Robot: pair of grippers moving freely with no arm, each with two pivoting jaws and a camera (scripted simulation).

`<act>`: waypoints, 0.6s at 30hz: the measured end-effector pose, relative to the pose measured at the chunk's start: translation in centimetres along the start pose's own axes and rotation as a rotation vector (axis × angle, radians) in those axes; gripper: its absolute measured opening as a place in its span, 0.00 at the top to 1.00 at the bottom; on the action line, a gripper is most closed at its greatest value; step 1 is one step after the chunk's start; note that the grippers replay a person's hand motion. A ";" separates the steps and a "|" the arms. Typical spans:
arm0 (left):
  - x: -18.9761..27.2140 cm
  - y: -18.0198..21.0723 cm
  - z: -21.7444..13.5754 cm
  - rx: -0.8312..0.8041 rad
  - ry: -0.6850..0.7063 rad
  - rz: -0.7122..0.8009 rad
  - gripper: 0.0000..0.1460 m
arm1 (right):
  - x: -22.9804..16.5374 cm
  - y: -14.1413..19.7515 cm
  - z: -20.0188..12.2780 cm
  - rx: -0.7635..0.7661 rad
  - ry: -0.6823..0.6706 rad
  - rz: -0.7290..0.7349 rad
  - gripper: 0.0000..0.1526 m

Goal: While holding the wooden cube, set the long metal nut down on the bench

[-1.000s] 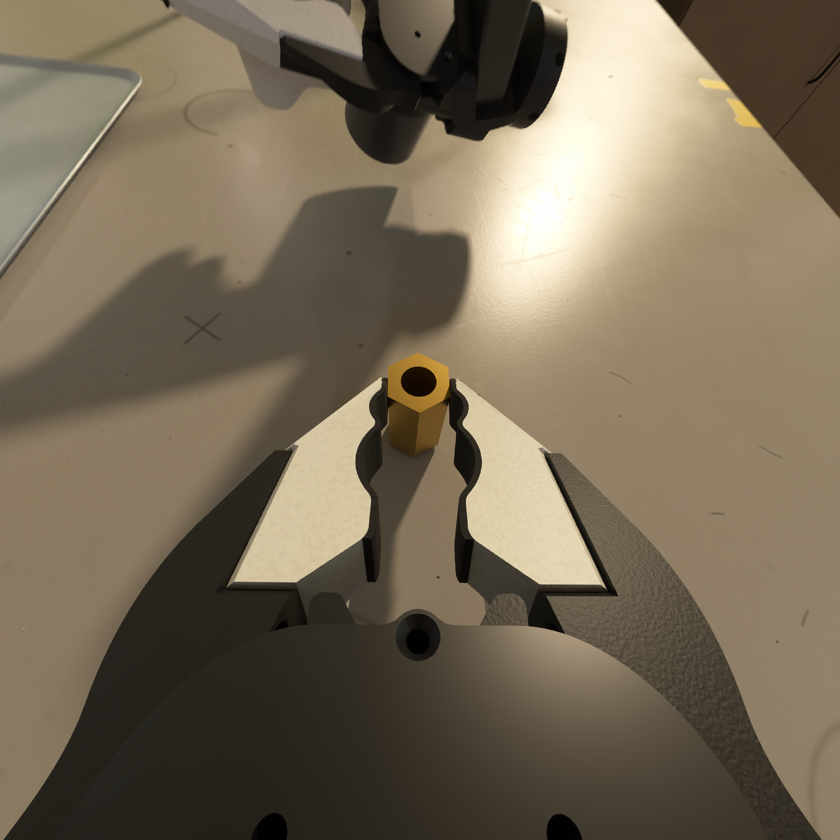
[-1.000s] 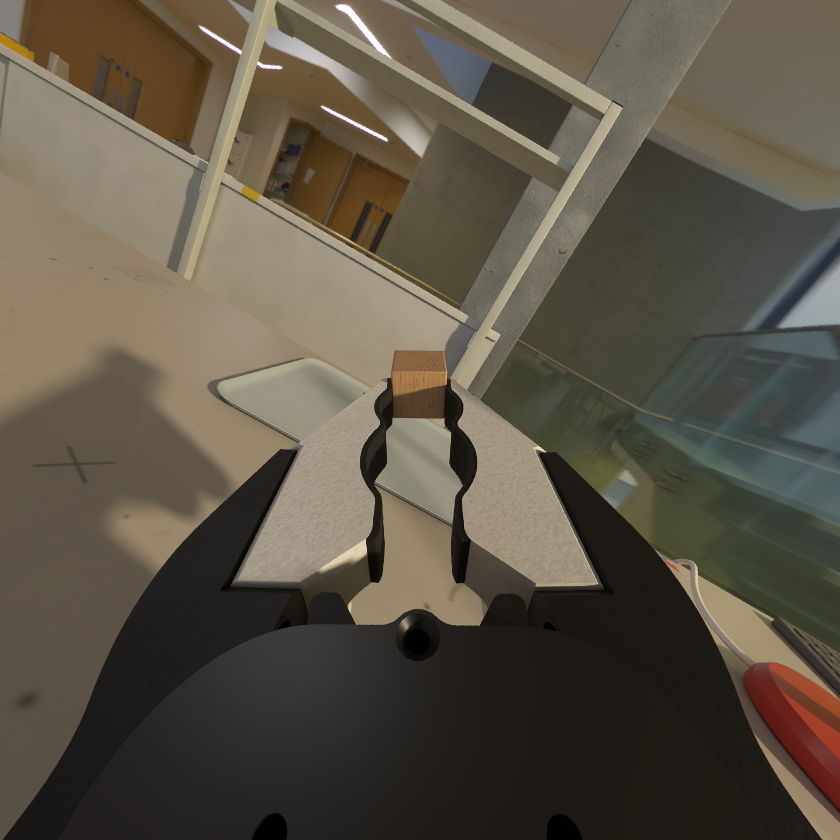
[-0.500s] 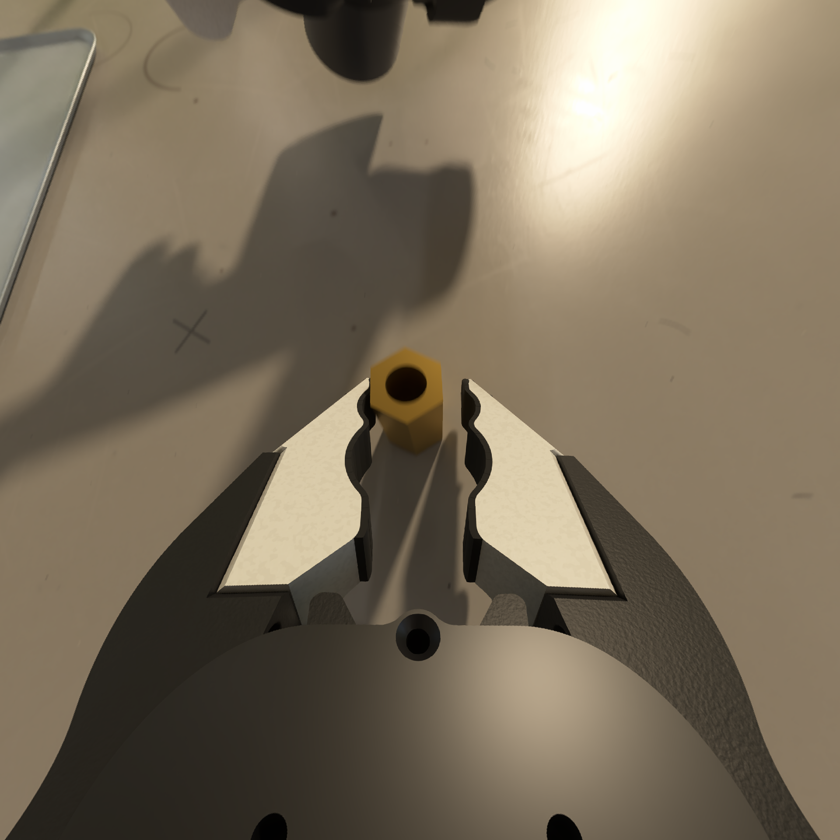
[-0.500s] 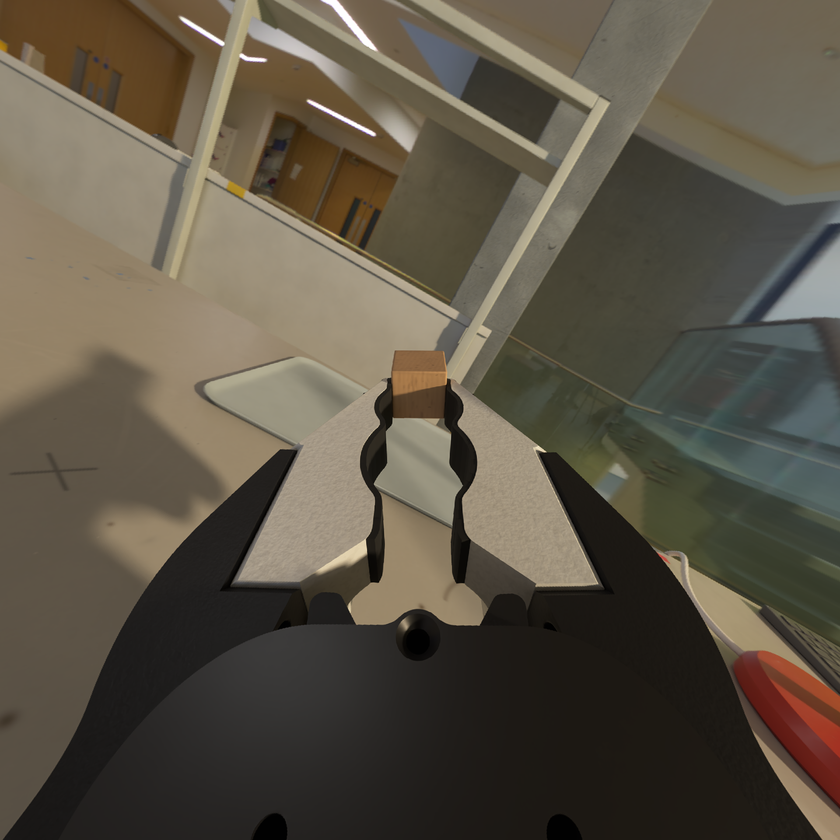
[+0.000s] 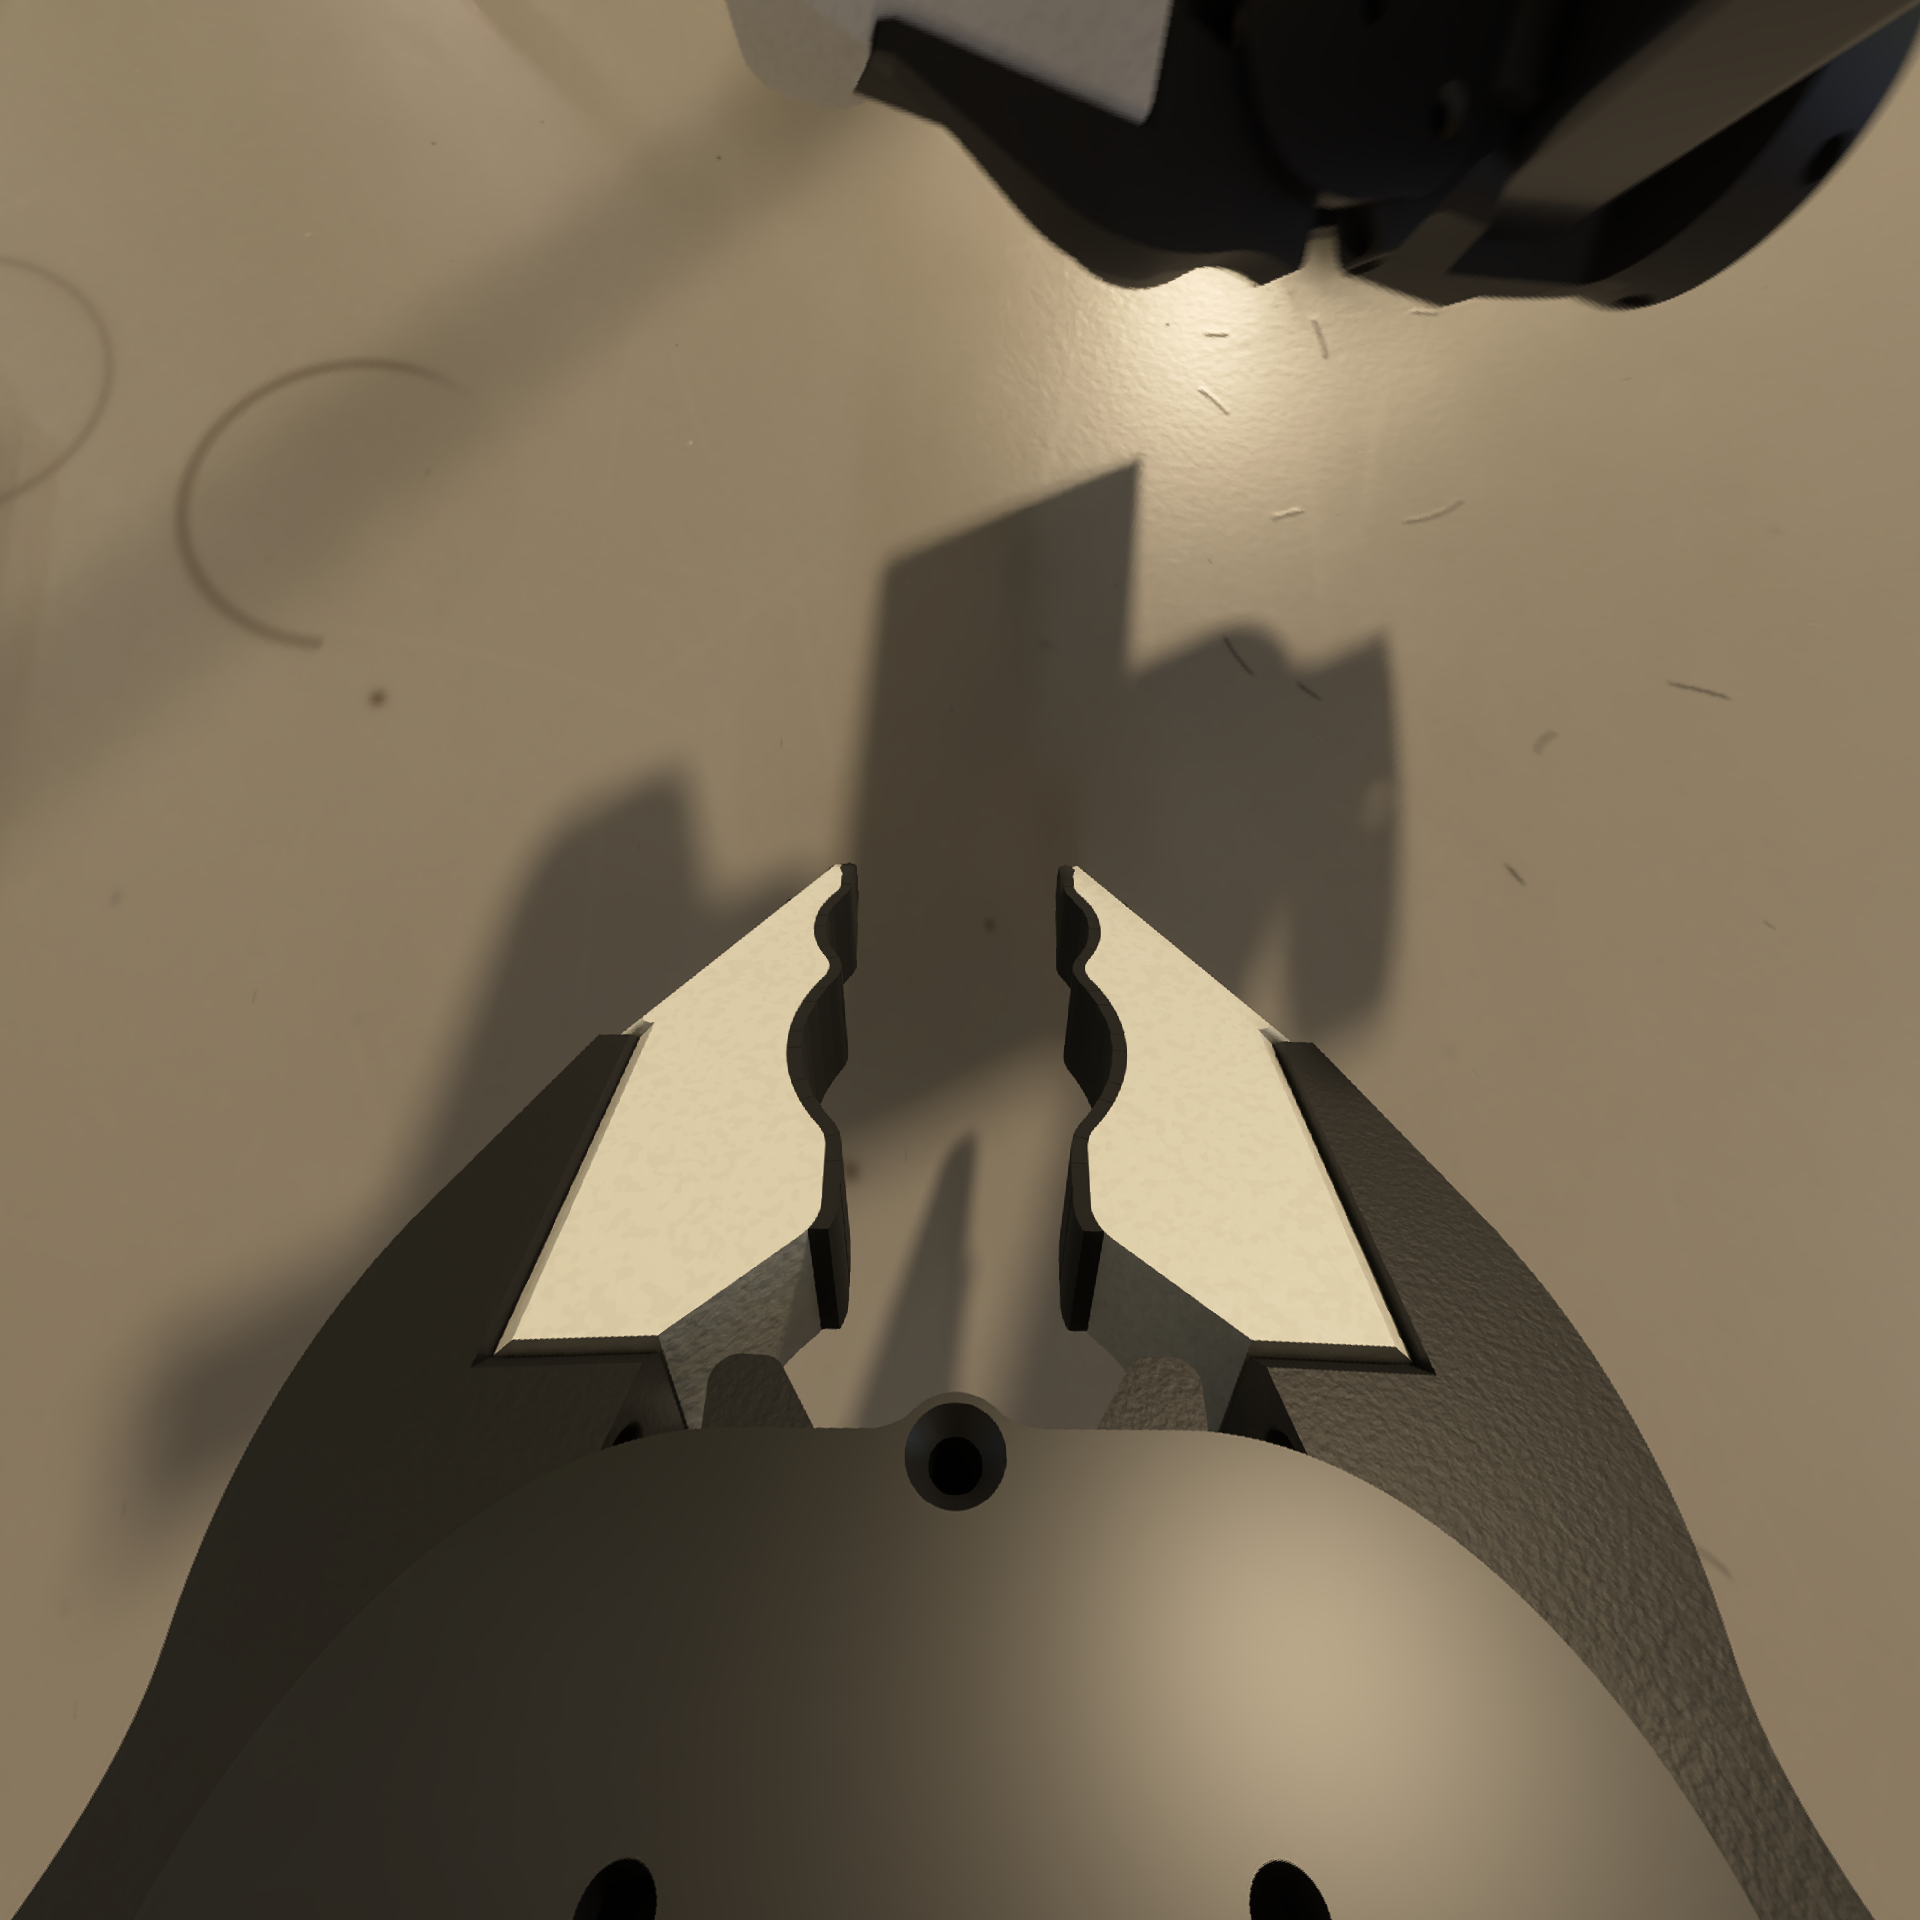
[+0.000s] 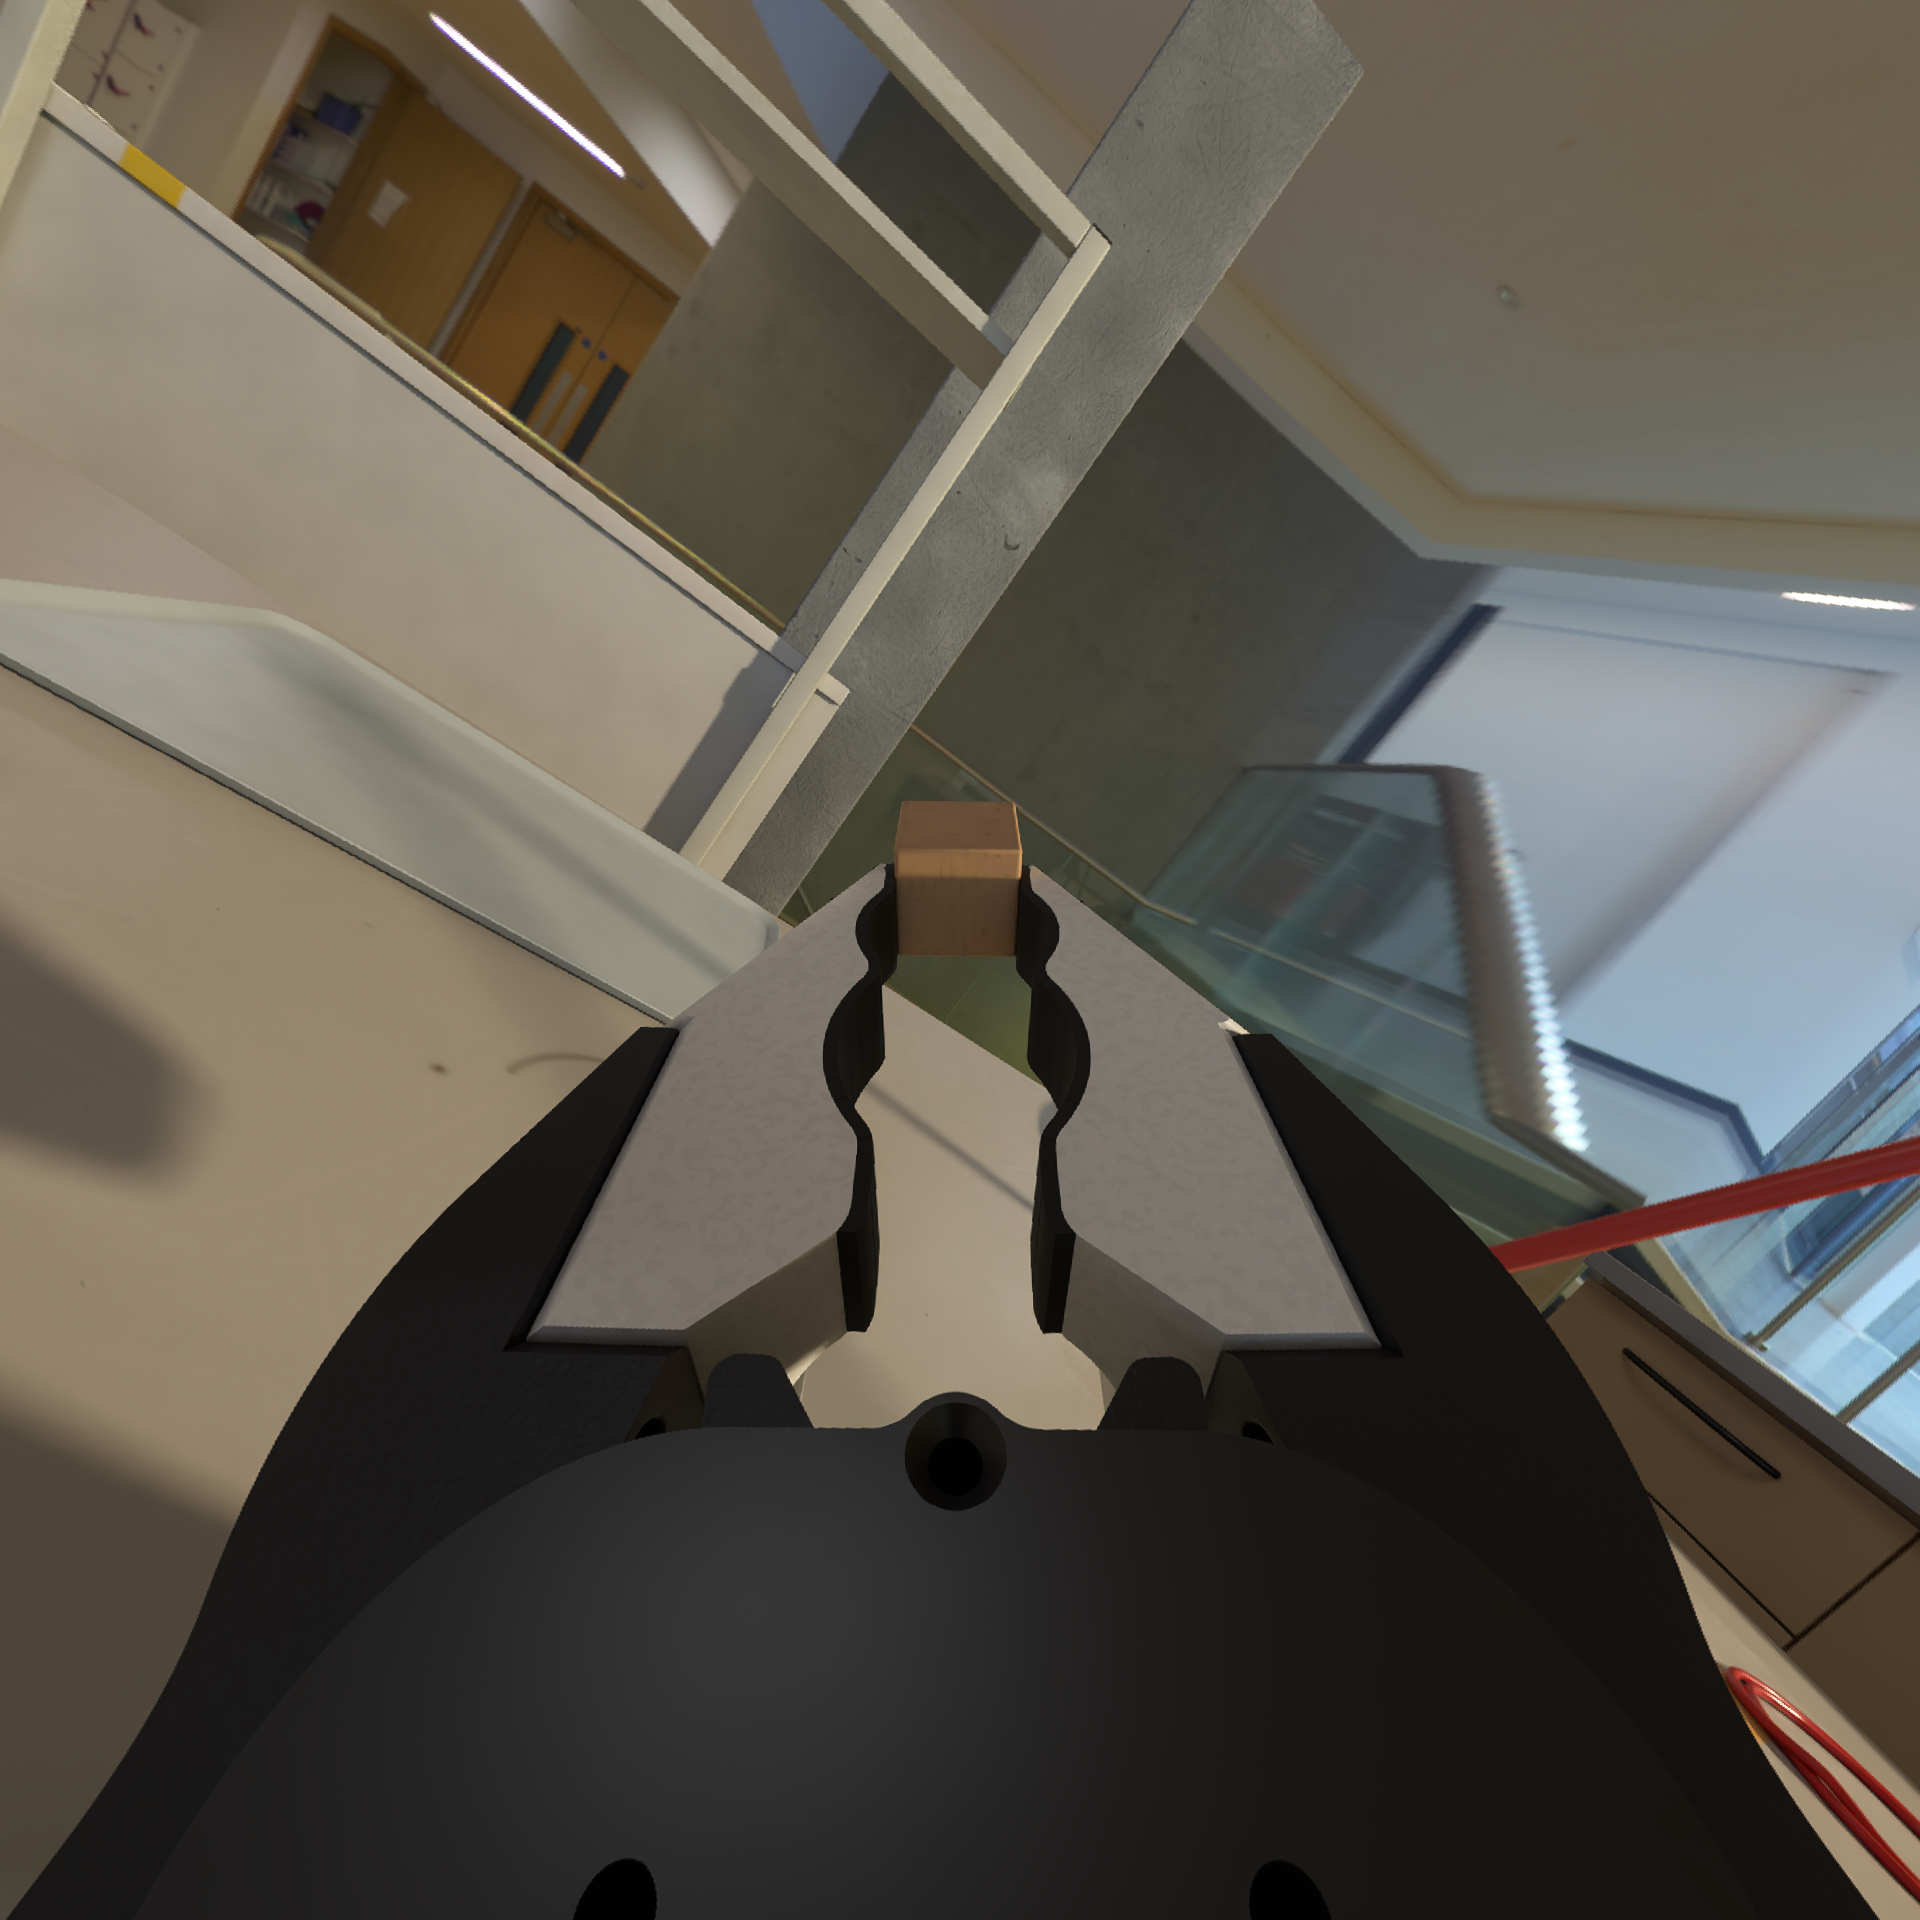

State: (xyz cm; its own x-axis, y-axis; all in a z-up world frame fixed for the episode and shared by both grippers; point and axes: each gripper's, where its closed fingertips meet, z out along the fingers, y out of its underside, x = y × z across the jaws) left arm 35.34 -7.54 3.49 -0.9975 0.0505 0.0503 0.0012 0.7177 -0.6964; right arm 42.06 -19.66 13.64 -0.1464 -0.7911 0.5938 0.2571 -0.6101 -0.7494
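Note:
My left gripper [image 5: 956,878] is open and empty, pointing down at the beige bench [image 5: 416,831] just above its surface. The long metal nut is not in either view now. My right gripper [image 6: 956,878] is shut on the wooden cube [image 6: 956,909], which sits at its fingertips, held up off the bench. The right gripper's dark body [image 5: 1351,135] shows at the top of the left wrist view, ahead of and above the left gripper.
A pale tray [image 6: 312,717] lies on the bench to the left of the right gripper. A red cable [image 6: 1714,1205] and a red wire shape [image 6: 1818,1756] are at the right. Faint ring marks [image 5: 312,499] are on the bench.
The left gripper opened off the yellow nut, which stood on the bench between the fingers half a second ago and is now out of view. The left gripper moved toward the right one. The right view swung.

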 end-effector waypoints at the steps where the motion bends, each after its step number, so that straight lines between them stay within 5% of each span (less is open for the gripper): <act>1: -0.1 -0.4 1.0 -0.015 -0.007 0.010 0.74 | 0.4 0.2 -0.3 0.003 0.000 0.005 0.86; 9: -0.6 -2.4 6.0 -0.041 -0.047 0.031 0.69 | 1.2 1.0 -0.3 -0.003 -0.002 0.050 0.86; 18: -0.7 -0.4 3.8 -0.020 -0.101 0.008 0.46 | 1.2 1.2 -0.2 -0.006 -0.002 0.074 0.86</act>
State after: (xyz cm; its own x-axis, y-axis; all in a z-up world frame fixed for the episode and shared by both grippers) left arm 35.80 -10.49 0.96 -0.9995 -0.0132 -0.0280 0.0094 0.7315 -0.6818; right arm 41.96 -21.38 13.40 -0.1256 -0.8341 0.5371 0.2610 -0.5502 -0.7932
